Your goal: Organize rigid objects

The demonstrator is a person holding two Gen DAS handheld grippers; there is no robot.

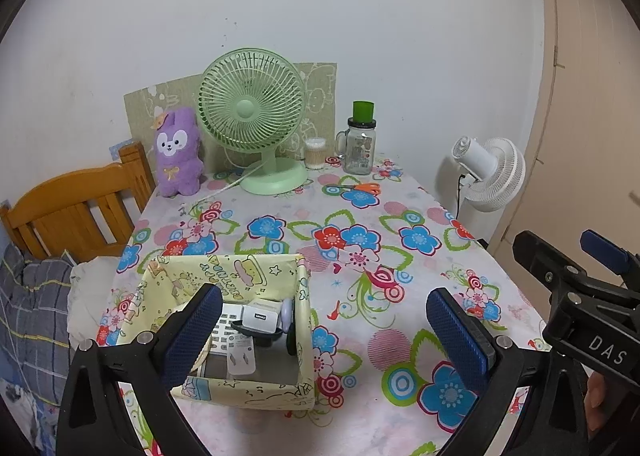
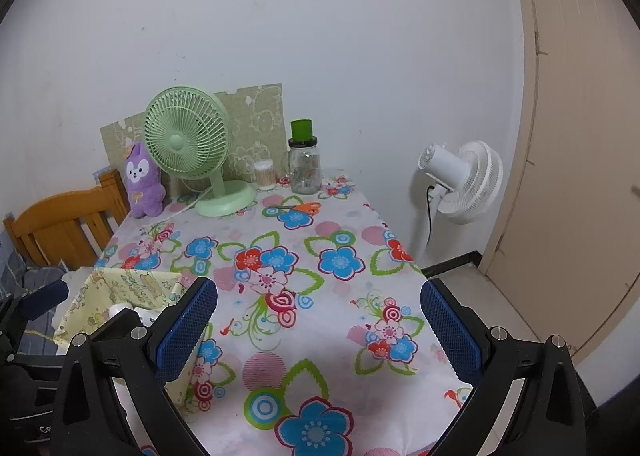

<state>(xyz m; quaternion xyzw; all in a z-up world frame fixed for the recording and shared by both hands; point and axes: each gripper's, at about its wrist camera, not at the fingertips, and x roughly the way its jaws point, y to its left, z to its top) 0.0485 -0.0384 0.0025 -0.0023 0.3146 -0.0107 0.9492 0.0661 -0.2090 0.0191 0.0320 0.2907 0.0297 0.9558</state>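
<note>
A yellow cartoon-print fabric box (image 1: 224, 276) stands at the near left of the flowered table. It holds a white remote (image 1: 228, 326), a white charger (image 1: 260, 316) and a white plug (image 1: 242, 360). My left gripper (image 1: 324, 320) hangs open just above the box's near right side, its left pad over the contents, nothing between the fingers. My right gripper (image 2: 320, 316) is open and empty over bare cloth to the right of the box (image 2: 132, 284). Orange-handled scissors (image 1: 356, 187) lie far back on the table, also in the right wrist view (image 2: 298, 207).
Along the back wall stand a green desk fan (image 1: 256, 111), a purple plush (image 1: 178, 151), a cotton swab tub (image 1: 316, 153) and a glass jar with a green cap (image 1: 360, 143). A wooden headboard (image 1: 76, 207) lies left. A white floor fan (image 1: 492, 171) stands right.
</note>
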